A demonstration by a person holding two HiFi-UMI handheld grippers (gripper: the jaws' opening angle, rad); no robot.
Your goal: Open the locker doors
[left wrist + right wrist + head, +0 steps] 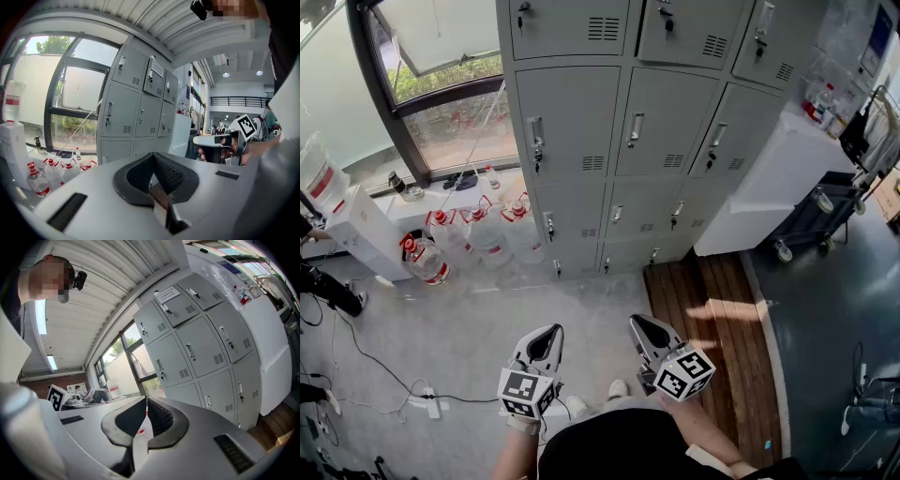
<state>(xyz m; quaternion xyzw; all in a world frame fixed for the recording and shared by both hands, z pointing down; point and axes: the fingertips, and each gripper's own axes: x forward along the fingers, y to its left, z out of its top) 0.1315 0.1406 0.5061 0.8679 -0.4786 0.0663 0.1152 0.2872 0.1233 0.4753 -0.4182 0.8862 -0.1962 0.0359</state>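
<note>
A bank of grey lockers (628, 131) stands ahead with all its doors closed, each with a small handle and lock. The same lockers (136, 112) show in the left gripper view and, tilted, the lockers (197, 348) in the right gripper view. My left gripper (549, 333) and right gripper (639, 323) hang low near the person's body, well short of the lockers. Both are shut with nothing between their jaws. In their own views, the left gripper (152, 154) and the right gripper (145, 400) each point toward the lockers.
Several water bottles (473, 234) stand on the floor under the window, left of the lockers. A white cabinet (769, 187) and a wheeled cart (820, 211) are to the right. A power strip with cables (427, 403) lies at the lower left. Wooden floorboards (712, 319) run before the right-hand lockers.
</note>
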